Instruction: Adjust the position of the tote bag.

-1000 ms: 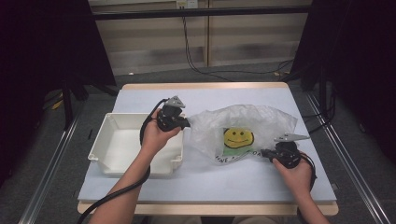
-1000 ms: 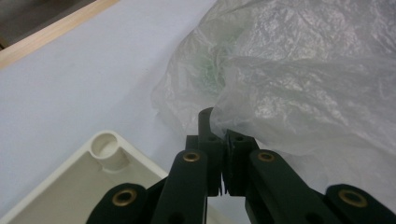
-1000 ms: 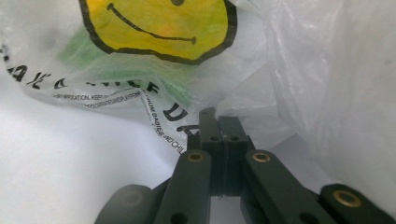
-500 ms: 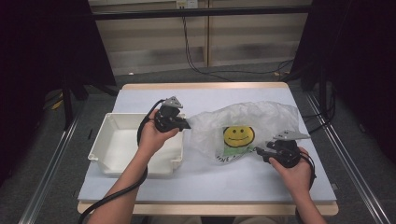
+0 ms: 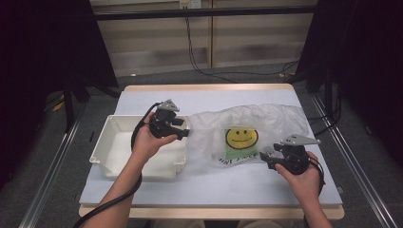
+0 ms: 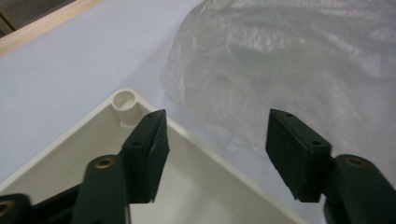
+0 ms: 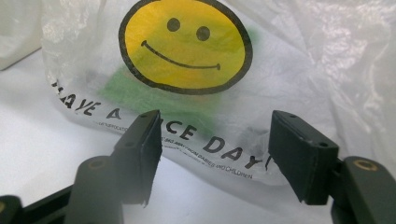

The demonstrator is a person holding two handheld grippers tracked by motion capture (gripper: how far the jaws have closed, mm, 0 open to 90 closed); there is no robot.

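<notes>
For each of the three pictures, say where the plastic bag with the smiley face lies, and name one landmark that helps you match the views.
High view: plastic bag at table centre, right of the white tray.
Left gripper view: upper right, beyond the tray corner.
Right gripper view: across the top, ahead of the jaws.
Shared landmark: the bag's crinkled clear film.

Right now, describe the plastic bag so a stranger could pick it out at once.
On the pale blue table, look right of the white tray. The plastic bag lies crumpled there, between the two grippers. Unlike the plain, rigid tray, it is thin, clear film printed with a yellow smiley face above black lettering.
</notes>
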